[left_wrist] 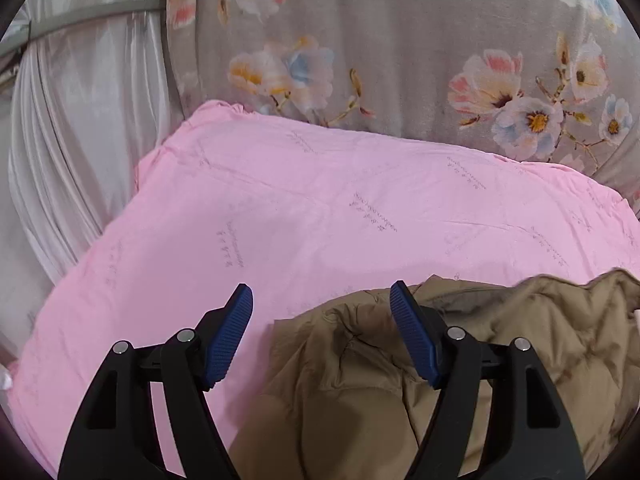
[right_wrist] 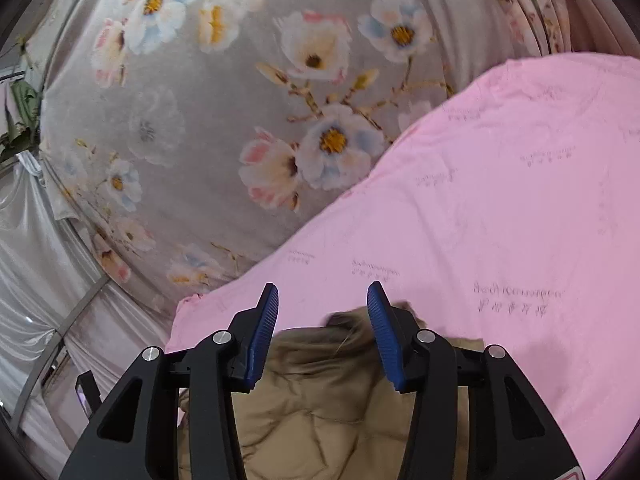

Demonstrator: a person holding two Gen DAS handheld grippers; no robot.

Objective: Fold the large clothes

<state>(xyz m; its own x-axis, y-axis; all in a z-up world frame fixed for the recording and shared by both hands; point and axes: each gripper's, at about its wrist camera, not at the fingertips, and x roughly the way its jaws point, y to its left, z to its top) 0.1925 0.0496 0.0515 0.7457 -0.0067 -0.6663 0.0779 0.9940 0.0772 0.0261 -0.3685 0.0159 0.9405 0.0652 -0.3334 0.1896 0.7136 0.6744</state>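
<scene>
A tan padded jacket [left_wrist: 360,380] lies crumpled on a pink sheet [left_wrist: 280,208]. My left gripper [left_wrist: 321,292] hovers over the jacket's left edge, open, its blue pads [left_wrist: 230,332] wide apart and pressing on nothing. In the right wrist view the same jacket [right_wrist: 320,400] lies under and between the fingers, its far edge blurred. My right gripper [right_wrist: 323,290] is open too, and its pads [right_wrist: 262,336] stand clear of the fabric on both sides. The rest of the jacket is hidden below both frames.
The pink sheet [right_wrist: 500,200] covers a bed-like surface. Behind it hangs a grey floral cloth [left_wrist: 400,40] [right_wrist: 200,120]. White curtains [left_wrist: 80,120] and a metal frame [right_wrist: 72,312] stand at the left, with a green plant [right_wrist: 22,120] further back.
</scene>
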